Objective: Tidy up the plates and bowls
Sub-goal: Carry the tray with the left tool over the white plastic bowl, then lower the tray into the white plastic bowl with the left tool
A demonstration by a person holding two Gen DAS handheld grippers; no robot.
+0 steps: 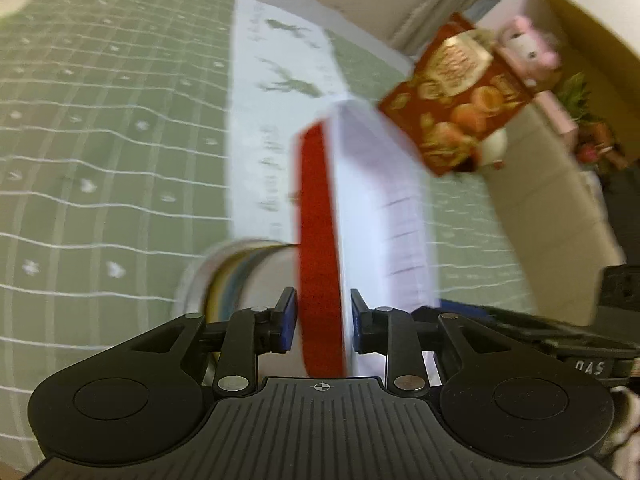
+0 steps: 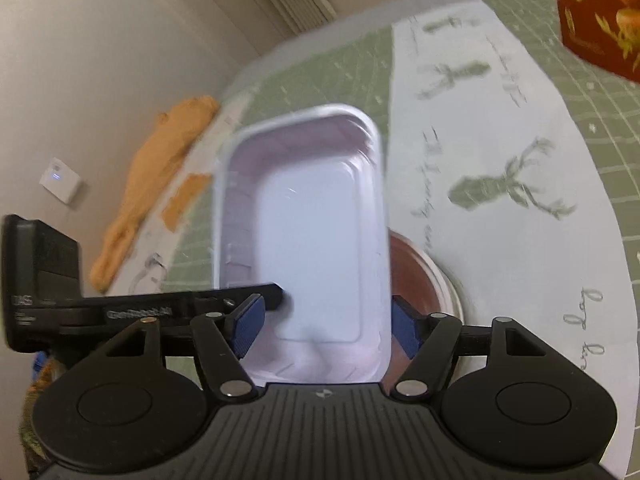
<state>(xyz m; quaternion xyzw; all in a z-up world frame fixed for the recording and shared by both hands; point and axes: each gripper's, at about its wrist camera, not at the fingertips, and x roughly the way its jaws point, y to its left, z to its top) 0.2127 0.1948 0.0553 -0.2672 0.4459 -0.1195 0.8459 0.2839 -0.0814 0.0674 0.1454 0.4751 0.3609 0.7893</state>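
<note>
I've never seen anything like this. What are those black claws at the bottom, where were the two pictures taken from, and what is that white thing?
There is no robot here. A person carries a hand-held gripper in each hand, and each has a camera looking along its two fingers. One picture comes from the left hand-held gripper, the other from the right hand-held gripper. Below is a green checked tablecloth with a round bowl on it and a red box farther back. The left one pinches a white tray by its wall. The right one straddles the tray, but its grip is unclear.
</note>
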